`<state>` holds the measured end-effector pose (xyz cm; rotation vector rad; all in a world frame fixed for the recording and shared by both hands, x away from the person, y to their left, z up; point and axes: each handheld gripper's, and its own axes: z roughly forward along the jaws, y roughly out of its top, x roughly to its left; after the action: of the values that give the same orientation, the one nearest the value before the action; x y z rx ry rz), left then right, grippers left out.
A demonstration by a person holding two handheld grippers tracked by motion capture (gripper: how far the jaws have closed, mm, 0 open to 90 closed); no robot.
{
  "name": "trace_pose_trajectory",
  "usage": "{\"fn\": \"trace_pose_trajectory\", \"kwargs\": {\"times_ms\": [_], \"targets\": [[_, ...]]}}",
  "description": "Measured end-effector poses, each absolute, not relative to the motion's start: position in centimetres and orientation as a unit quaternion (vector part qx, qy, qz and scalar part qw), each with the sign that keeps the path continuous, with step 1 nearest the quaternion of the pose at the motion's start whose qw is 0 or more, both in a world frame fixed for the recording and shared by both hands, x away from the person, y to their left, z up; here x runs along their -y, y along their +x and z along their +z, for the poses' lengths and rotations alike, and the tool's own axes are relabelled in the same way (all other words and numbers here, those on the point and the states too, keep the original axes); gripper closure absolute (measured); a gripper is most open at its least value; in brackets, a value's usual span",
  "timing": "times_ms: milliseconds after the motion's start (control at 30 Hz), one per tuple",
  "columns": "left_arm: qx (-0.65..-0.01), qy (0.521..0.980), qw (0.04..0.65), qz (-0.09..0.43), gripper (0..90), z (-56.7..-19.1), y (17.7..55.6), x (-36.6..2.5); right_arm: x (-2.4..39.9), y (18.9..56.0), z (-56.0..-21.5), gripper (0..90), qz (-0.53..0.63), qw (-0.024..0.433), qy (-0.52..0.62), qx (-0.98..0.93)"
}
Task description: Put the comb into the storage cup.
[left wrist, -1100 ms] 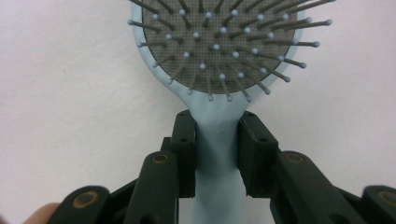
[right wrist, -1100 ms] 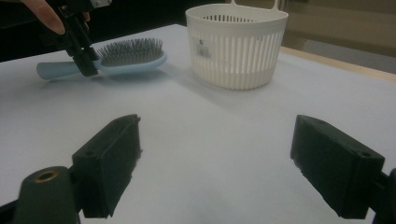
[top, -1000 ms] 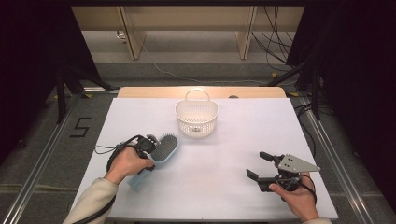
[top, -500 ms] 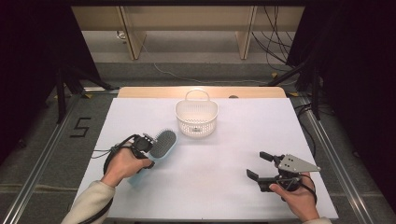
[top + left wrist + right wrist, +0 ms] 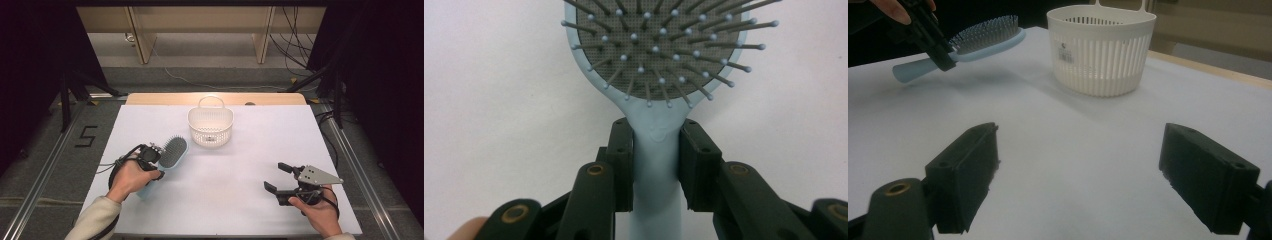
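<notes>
The left hand-held gripper (image 5: pixel 152 159) is clamped on the neck of the pale blue hairbrush (image 5: pixel 170 154), bristles up, and holds it clear of the white worktop (image 5: pixel 240 165), near the white slatted basket (image 5: pixel 210 126) but short of it. The right hand-held gripper (image 5: pixel 280 180) rests well apart with its jaws wide and nothing between them. The step looks like a carry toward the basket; next, the brush head must clear the rim before release.
</notes>
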<state>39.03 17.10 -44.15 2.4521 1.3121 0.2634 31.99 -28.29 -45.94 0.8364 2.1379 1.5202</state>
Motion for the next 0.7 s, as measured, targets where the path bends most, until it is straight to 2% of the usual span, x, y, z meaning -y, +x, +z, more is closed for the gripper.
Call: {"fn": "trace_pose_trajectory", "kwargs": {"times_ms": [700], "targets": [[-0.467, 0.852, 0.205, 0.122, 69.9, -43.61, 38.79, -17.24, 28.29, 31.97, -45.93, 16.6, 0.543, 0.193, 0.298, -0.761]]}}
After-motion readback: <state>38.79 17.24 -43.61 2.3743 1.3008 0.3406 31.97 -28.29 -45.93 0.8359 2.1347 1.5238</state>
